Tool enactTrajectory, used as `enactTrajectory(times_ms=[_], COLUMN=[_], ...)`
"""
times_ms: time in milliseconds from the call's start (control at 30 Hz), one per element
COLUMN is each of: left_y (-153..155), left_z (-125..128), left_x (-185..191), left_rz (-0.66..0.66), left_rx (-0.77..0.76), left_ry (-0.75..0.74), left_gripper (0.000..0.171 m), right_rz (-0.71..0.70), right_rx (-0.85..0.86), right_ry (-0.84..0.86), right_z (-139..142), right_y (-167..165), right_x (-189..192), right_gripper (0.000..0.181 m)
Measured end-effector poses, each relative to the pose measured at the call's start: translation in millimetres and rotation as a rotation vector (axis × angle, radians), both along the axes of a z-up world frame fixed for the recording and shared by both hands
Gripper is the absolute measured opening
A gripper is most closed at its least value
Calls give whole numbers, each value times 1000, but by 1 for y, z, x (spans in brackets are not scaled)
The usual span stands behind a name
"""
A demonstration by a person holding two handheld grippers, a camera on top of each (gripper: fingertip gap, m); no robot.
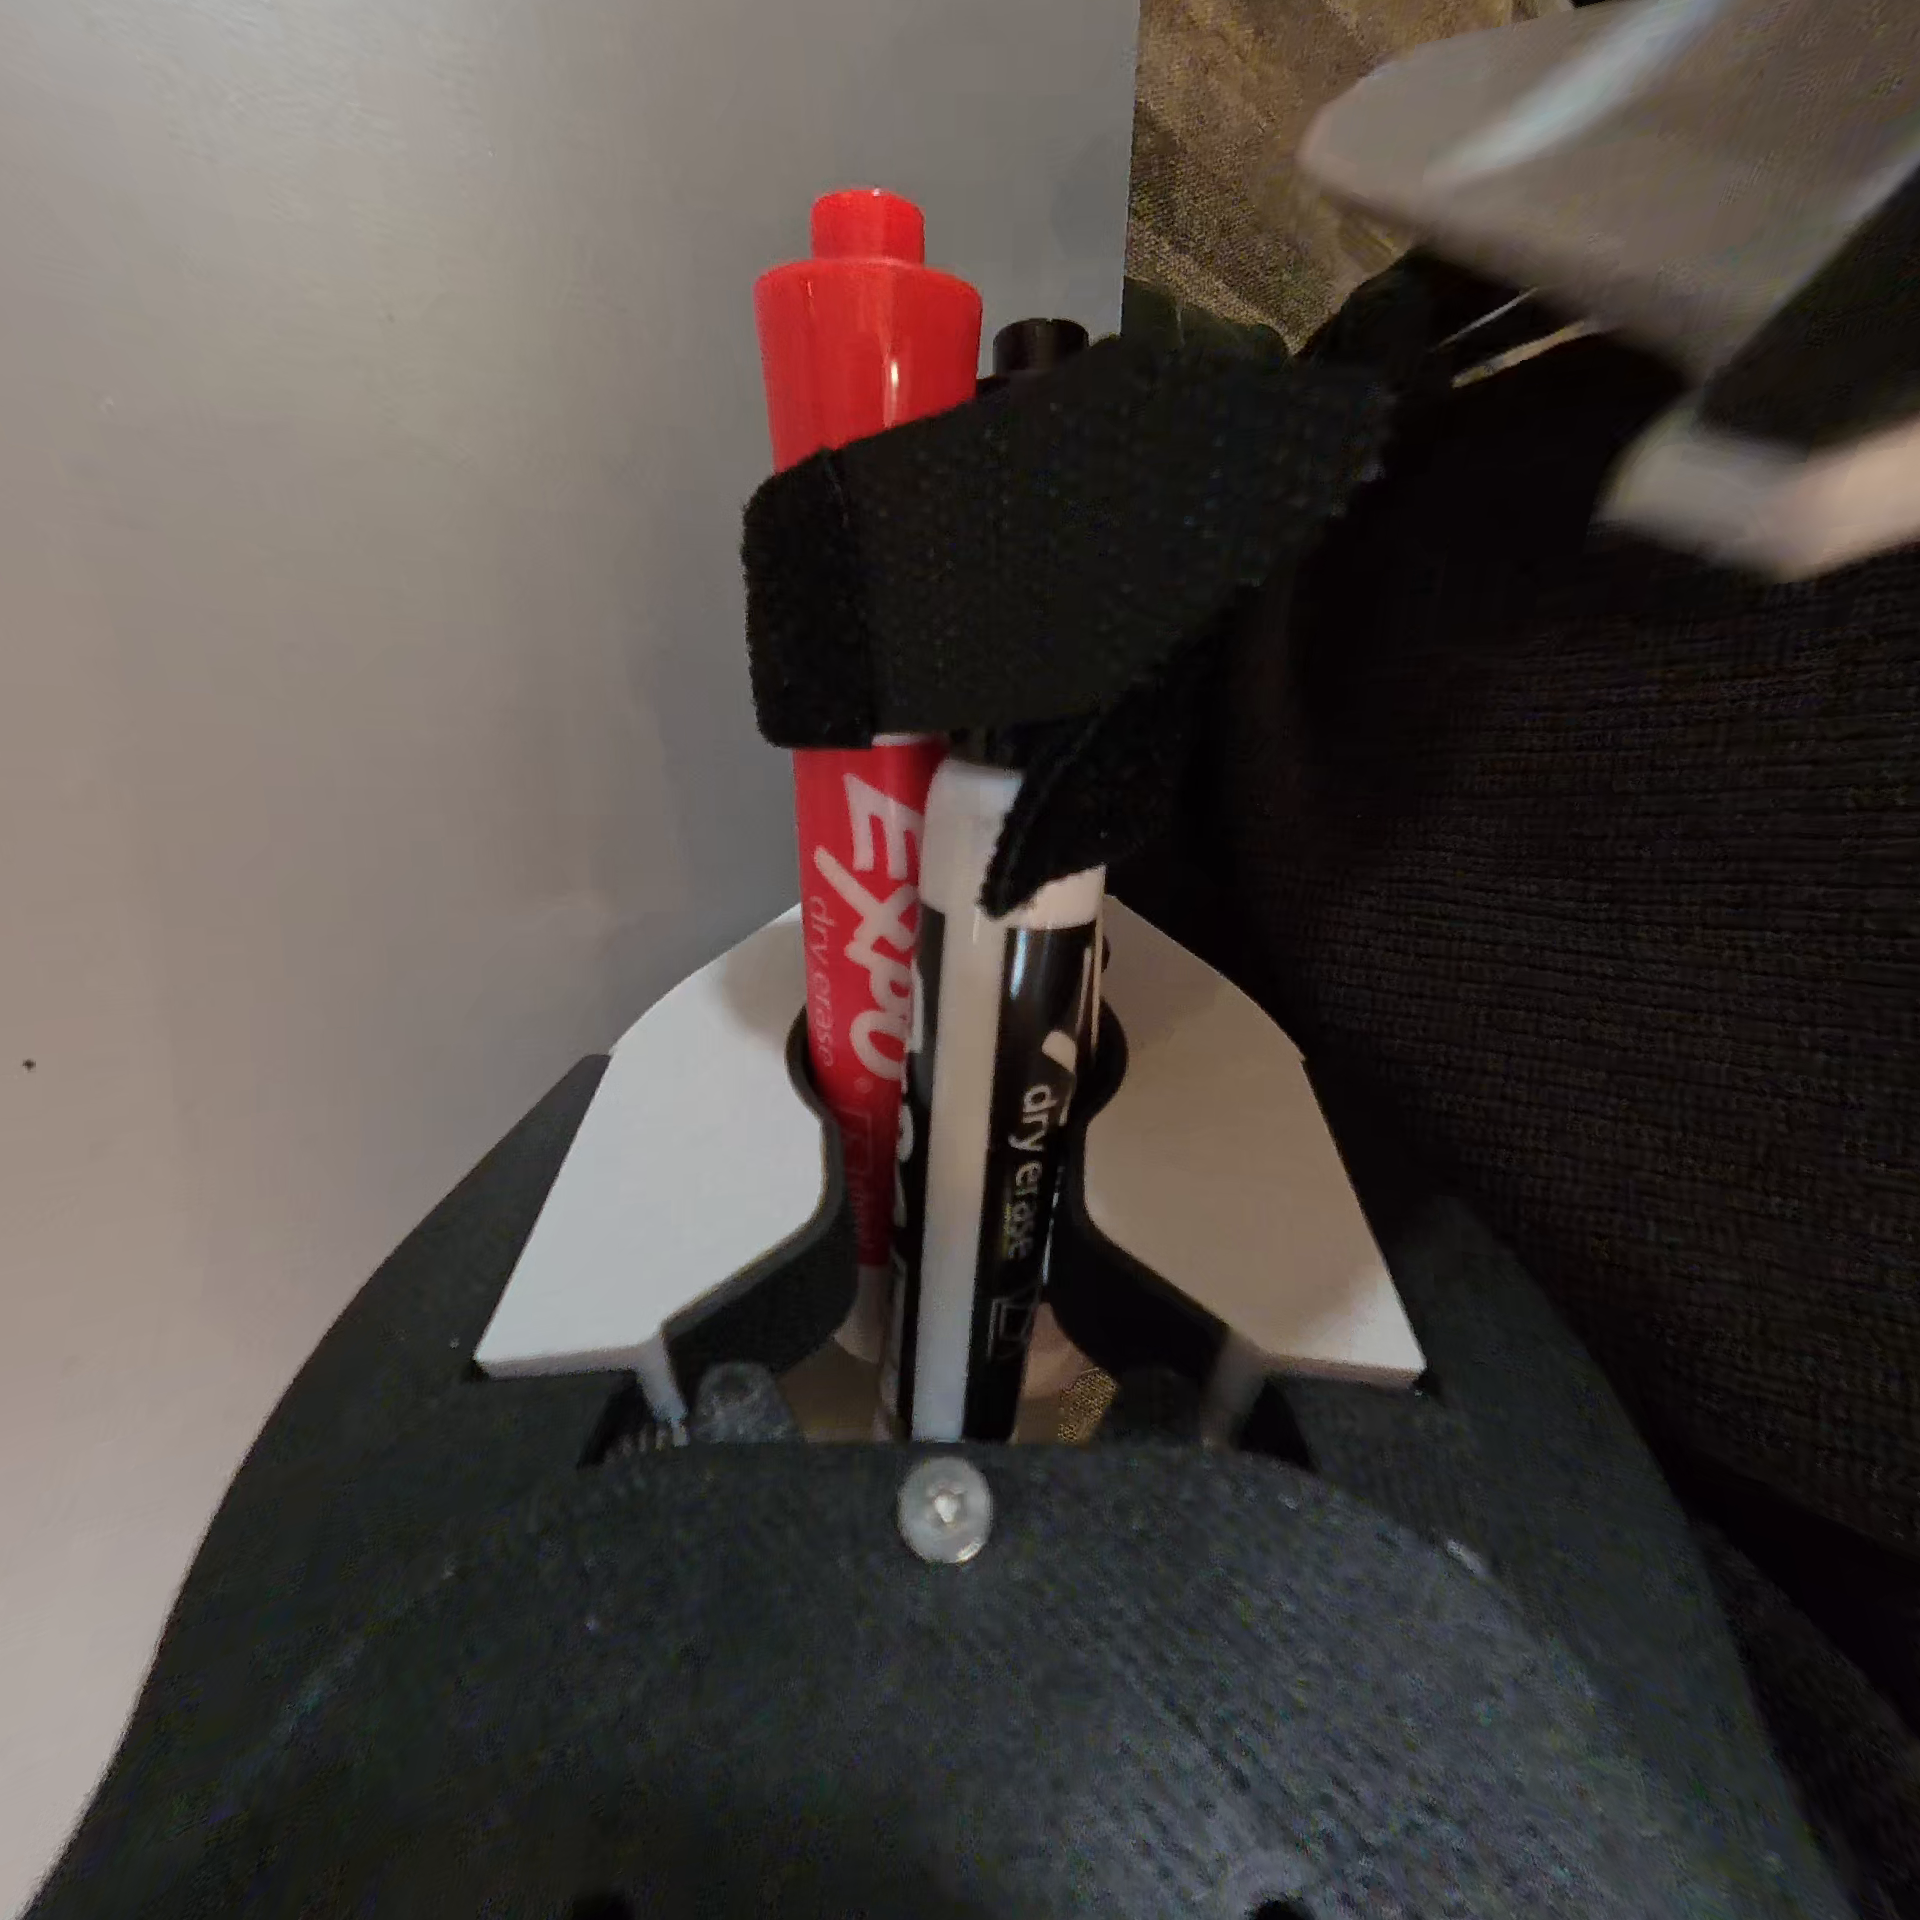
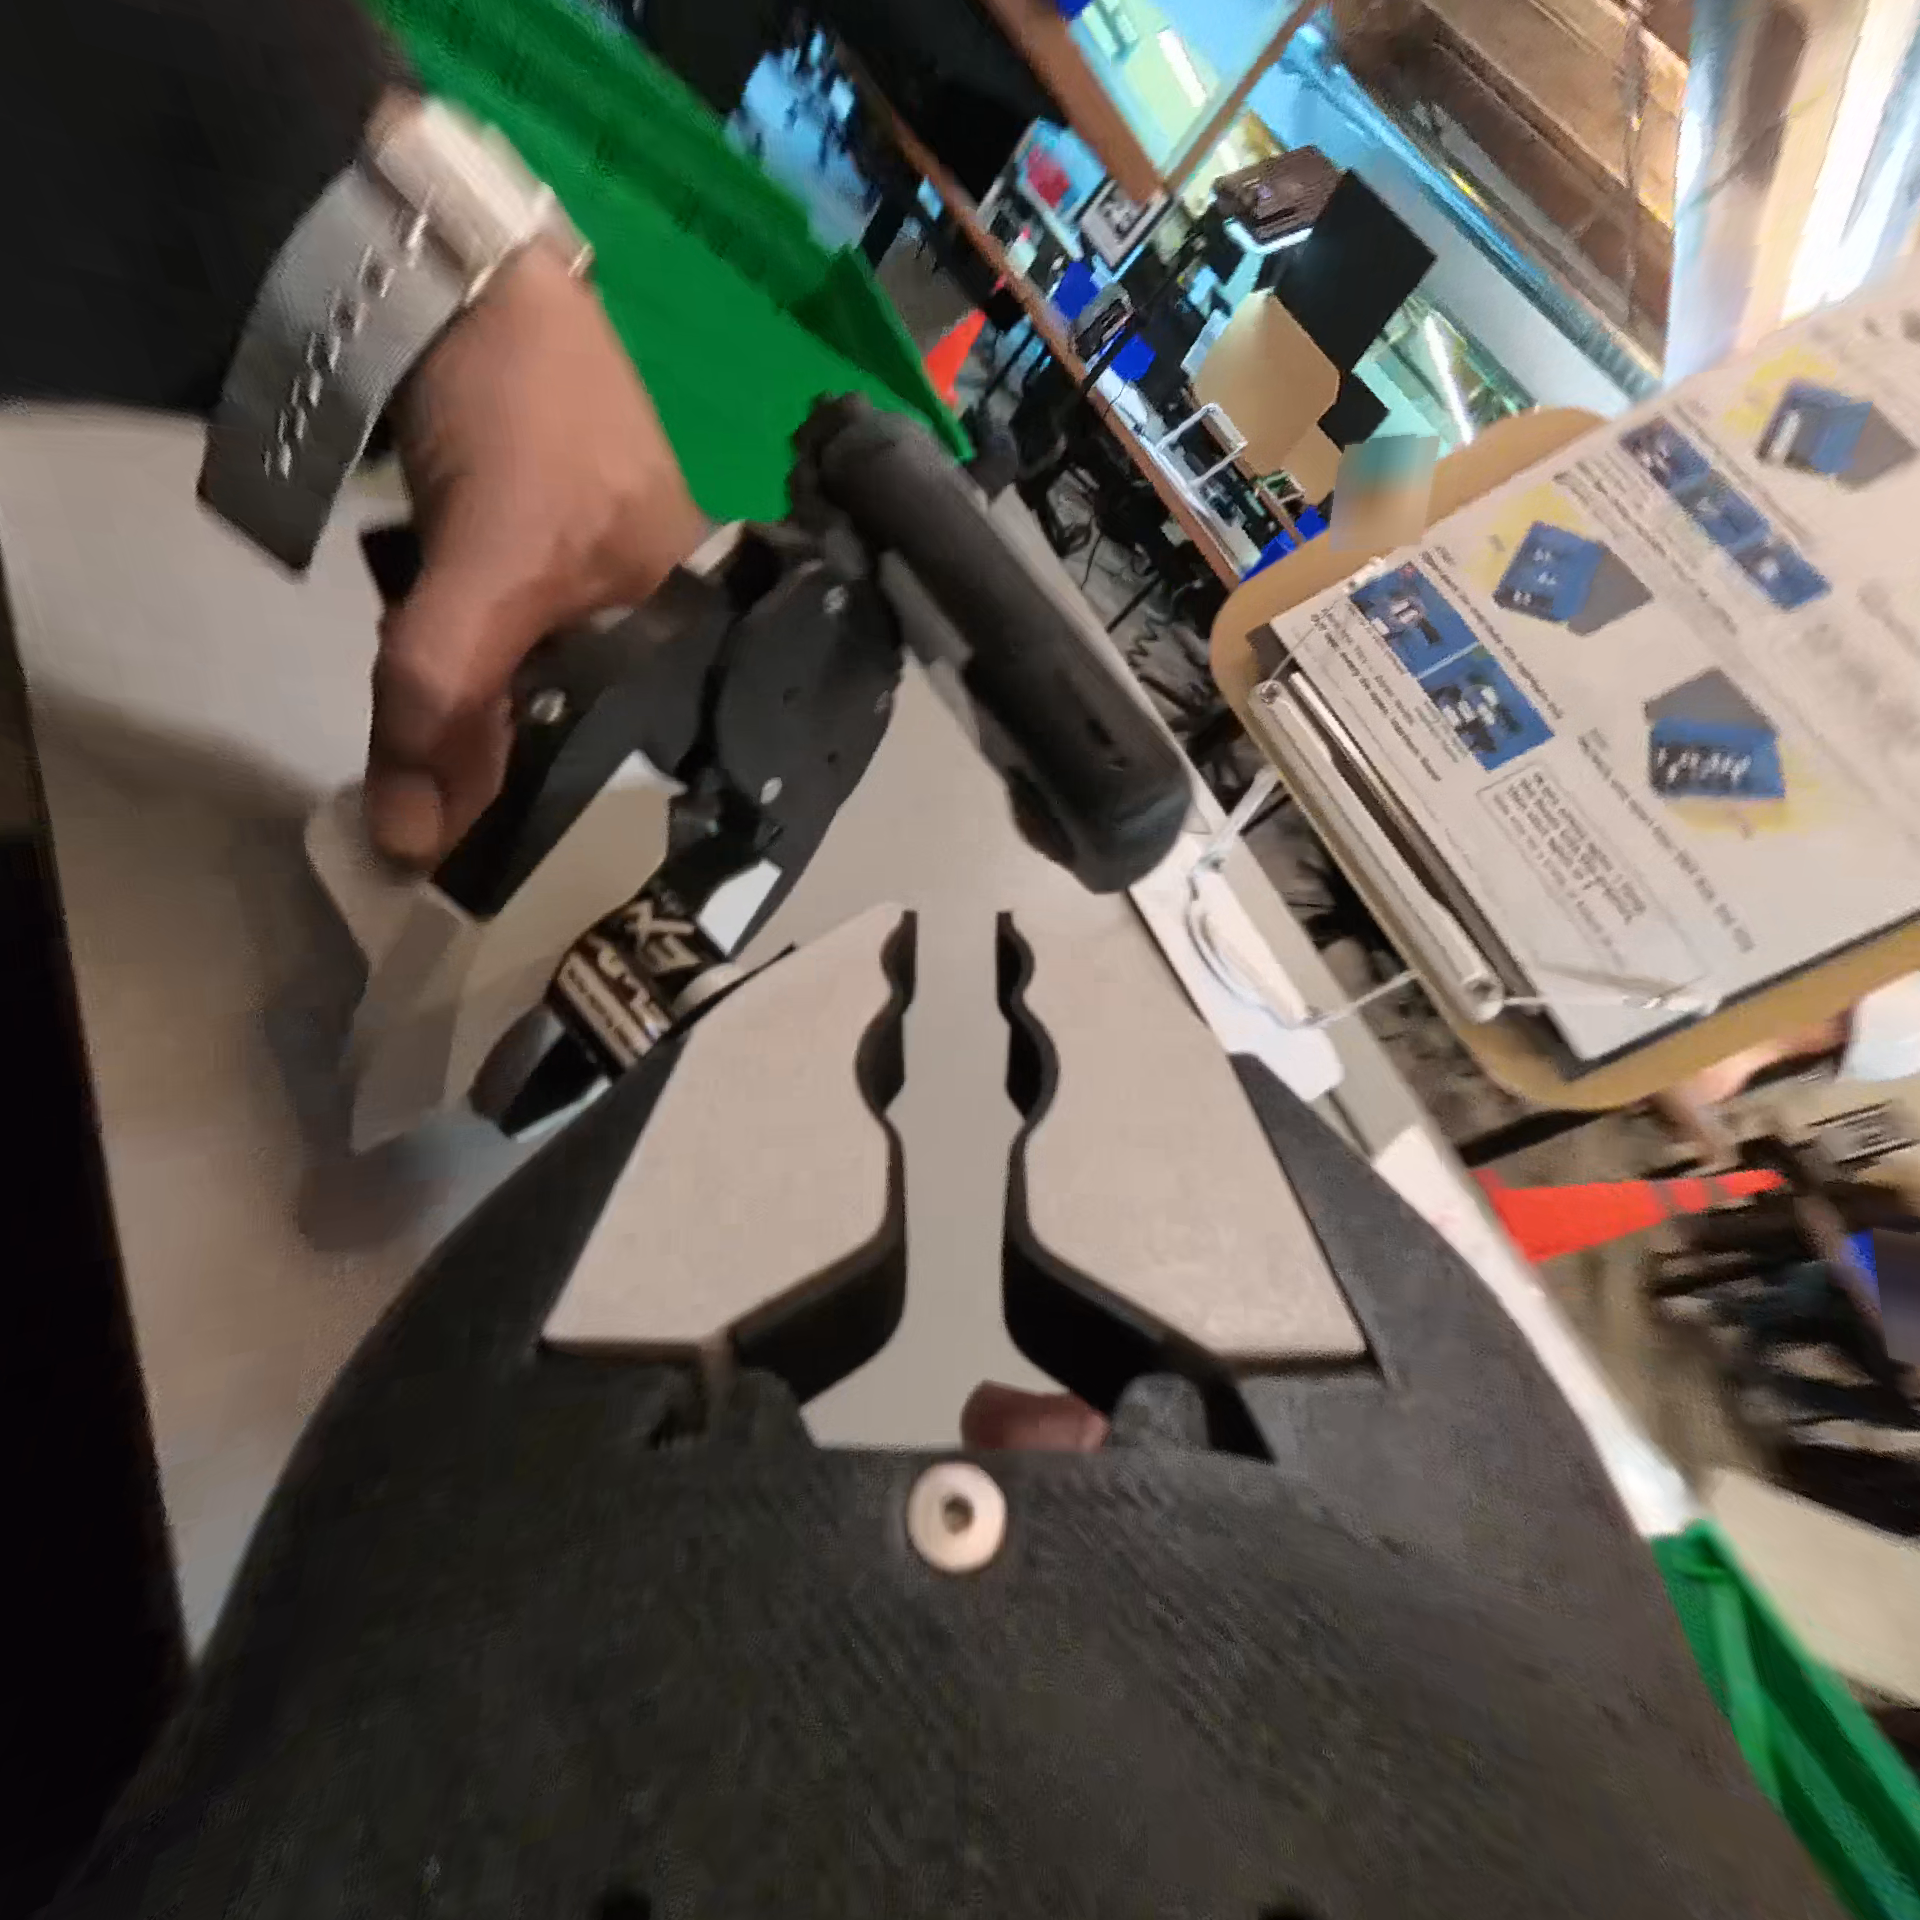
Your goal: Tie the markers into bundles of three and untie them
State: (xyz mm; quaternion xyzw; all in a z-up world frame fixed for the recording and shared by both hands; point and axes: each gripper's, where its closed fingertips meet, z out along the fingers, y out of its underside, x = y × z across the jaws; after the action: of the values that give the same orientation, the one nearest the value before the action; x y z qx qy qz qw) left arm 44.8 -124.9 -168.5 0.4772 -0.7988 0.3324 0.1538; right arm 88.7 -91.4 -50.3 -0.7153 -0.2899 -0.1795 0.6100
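My left gripper [image 1: 961, 940] is shut on an upright bundle of markers: a red marker [image 1: 862, 416], a black-and-white marker [image 1: 1023, 1143] and a black cap [image 1: 1039, 343] behind them. A black hook-and-loop strap [image 1: 987, 561] is wrapped around their upper part, and its loose end trails to the right. My right gripper [image 1: 1662, 312] is blurred at the top right, beside that end. In the right wrist view my right gripper [image 2: 956, 925] is slightly open with nothing between its fingers. A hand holds the left gripper's body [image 2: 769, 675], and the marker ends [image 2: 613, 997] stick out below it.
A pale table [image 2: 260, 1299] lies under both grippers. A clipboard with printed sheets [image 2: 1558, 727] stands at its right edge. A green cloth [image 2: 707, 291] hangs behind. A white panel [image 1: 416, 520] and dark knit fabric [image 1: 1610, 1039] flank the bundle. Spacing between my two grippers at the tips: around 12 cm.
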Motion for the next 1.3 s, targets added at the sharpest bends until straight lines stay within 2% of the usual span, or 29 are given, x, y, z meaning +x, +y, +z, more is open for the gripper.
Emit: enactTrajectory(times_ms=[133, 433, 600, 733, 833, 900, 1033, 1100, 1167, 1300], left_y=[1, -2, 0, 4, 11, 23, 50, 64, 70, 65], left_z=[2, 3, 4, 7, 8, 10, 22, 24, 19, 11], left_x=[0, 2, 9, 19, 30, 44, 63, 67, 62, 48], left_rz=[3, -5, 5, 47, 121, 237, 473, 567, 584, 505], left_rx=[-2, 10, 39, 57, 69, 78, 69, 112, 191, 302], left_ry=[-3, -10, -59, -117, -161, -210, -251, -258, -219, -152], left_gripper=[41, 42, 41, 42, 42, 42, 42, 43, 42, 43], right_rz=[27, 33, 95, 90, 24, -15, -53, -33, -8, -11], right_rx=[13, -256, -370, -313, -239, -199, -154, -145, -172, -232], right_ry=[281, 449, 813, 1044, 1050, 978, 777, 762, 801, 962], right_z=[14, -30, -30, -15, -12, -13, -20, -21, -26, -40], right_y=[-7, -9, -11, -9, -12, -17, -25, -25, -23, -23], right_x=[13, 4, -5, 16, 39, 47, 38, 28, 22, 24], right_gripper=[23, 35, 37, 37, 35, 35, 32, 29, 29, 29])
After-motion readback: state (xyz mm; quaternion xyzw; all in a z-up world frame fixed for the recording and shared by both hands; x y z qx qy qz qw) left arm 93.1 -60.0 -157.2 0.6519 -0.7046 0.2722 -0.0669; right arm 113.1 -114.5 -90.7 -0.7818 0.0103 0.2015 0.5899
